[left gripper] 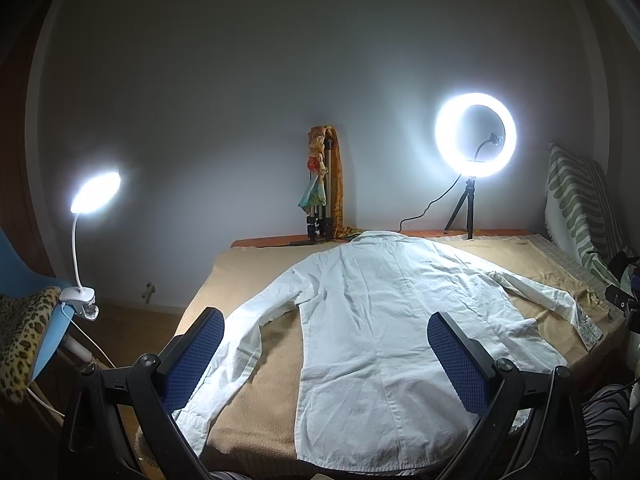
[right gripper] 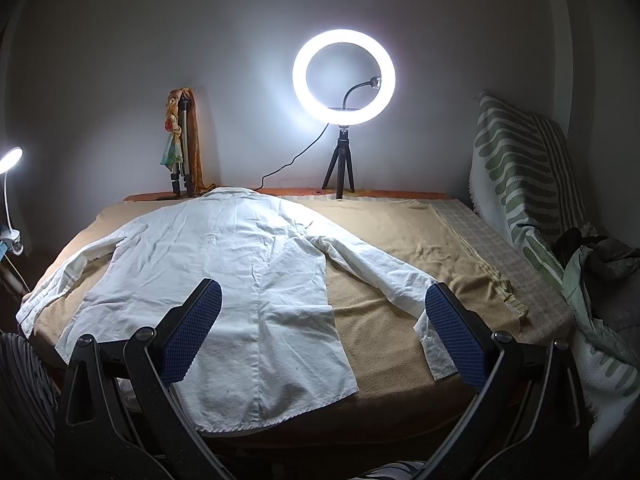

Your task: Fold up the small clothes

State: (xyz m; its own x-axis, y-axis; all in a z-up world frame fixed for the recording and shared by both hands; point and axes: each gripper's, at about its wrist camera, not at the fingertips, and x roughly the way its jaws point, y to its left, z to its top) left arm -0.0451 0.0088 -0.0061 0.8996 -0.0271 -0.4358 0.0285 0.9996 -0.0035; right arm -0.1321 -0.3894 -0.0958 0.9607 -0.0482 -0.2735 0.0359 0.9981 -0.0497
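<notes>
Both grippers sit closest to the cameras with jaws spread wide and nothing in them: the left gripper (left gripper: 326, 334) over the hem and left sleeve, the right gripper (right gripper: 322, 306) over the hem and the right cuff. The white shirt (left gripper: 372, 320) lies flat, back up, sleeves spread, collar at the far end, on a tan blanket (right gripper: 400, 232). Behind it there's a lit ring light (right gripper: 344, 76) on a small tripod and a folded tripod (right gripper: 184, 148) against the wall.

No readable text, label, brand, number or sign shows in either wrist view.
</notes>
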